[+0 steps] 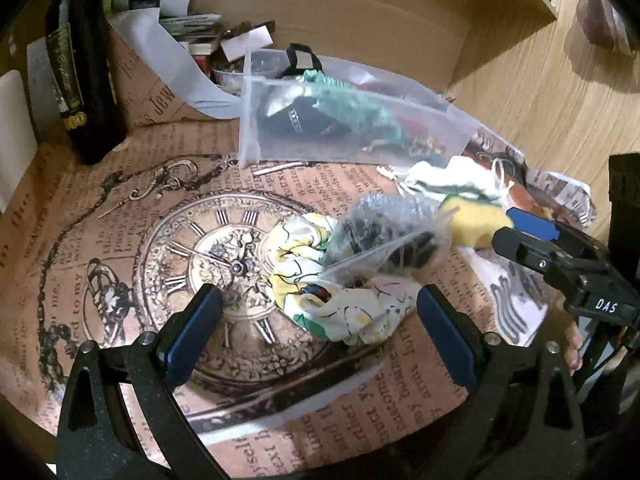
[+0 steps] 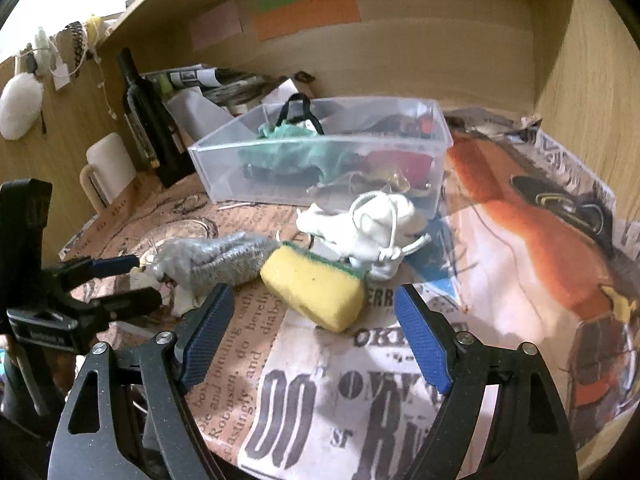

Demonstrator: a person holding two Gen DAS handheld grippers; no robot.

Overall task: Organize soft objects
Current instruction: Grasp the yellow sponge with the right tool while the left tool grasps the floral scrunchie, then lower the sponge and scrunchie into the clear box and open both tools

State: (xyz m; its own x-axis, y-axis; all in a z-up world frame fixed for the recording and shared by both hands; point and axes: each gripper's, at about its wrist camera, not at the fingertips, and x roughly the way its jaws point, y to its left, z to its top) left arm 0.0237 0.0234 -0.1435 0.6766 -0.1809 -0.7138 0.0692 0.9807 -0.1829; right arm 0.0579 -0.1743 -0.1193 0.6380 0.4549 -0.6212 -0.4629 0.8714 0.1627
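A crumpled floral cloth lies on the printed paper, just ahead of and between the tips of my open left gripper; its pads do not press on it. Behind the cloth lie a grey fluffy piece and a white fabric bundle. A yellow sponge with a green back sits in front of my open right gripper, its near end between the tips, untouched. The grey fluffy piece is to its left and the white bundle with cords behind it. My left gripper shows at the left.
A clear plastic box at the back holds a green cloth and dark and red items. A dark bottle, a white mug and stacked papers stand back left. Wooden walls close in the back and right. My right gripper enters from the right.
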